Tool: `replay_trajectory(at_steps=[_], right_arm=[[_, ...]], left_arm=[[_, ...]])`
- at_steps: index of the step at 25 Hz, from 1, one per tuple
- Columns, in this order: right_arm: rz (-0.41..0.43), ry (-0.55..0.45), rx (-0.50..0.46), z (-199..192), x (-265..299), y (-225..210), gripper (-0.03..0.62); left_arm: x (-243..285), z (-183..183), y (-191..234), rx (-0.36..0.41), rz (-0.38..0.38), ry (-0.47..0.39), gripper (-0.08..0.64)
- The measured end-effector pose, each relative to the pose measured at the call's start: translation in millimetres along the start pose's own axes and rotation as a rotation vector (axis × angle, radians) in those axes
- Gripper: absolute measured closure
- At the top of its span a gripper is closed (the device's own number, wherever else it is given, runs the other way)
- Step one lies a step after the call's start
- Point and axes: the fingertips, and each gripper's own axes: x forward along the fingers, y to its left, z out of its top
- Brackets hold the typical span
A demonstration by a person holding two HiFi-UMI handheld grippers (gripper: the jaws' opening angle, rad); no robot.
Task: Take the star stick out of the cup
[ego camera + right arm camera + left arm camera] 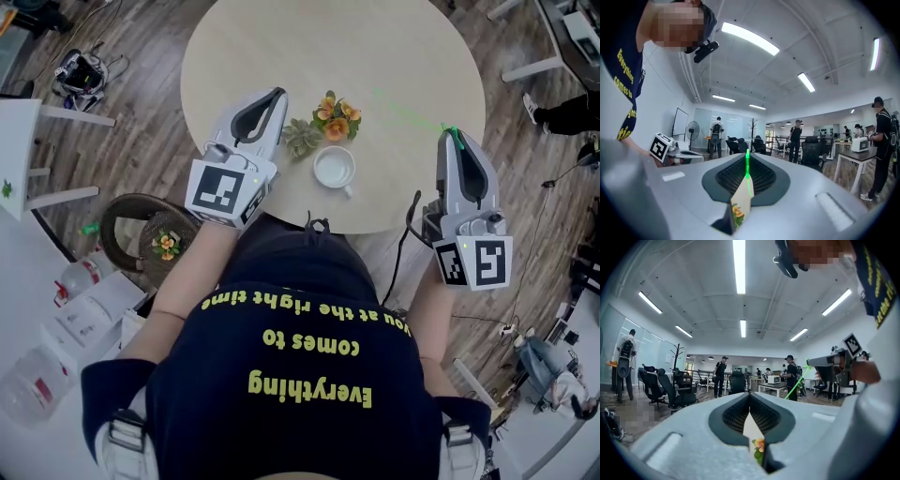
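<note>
step: lift-out, I judge stick already free | right gripper point(453, 137) pinched nearly shut on star stick point(746, 174), well right of cup point(334, 169), over table point(403, 56) | left gripper point(278, 96) shut, empty, near flowers point(330, 120) | next: I'd grip firm, carry level, avoid cup

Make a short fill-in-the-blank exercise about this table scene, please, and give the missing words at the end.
1. The stick is gripped by the tool on the person's ___ side.
2. The cup on the table is ___ inside.
3. The flowers beside the cup are ___ in colour.
4. The left tool has its jaws ___.

Missing words: right; empty; orange; shut.
</note>
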Motion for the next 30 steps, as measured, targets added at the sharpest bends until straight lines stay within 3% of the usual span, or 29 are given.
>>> replay_trajectory(at_steps=[9,30], right_arm=[[-0.110,-0.115,-0.070,7.1,-4.0,-0.9,0.563],[-0.097,-0.105,-0.088,-1.4,4.5,8.2,0.563]], left_arm=[[1.2,1.0,2.6,0.002,-0.006,0.005,0.560],[-0.9,0.2,7.0,0.007,-0.009,0.010,0.559]])
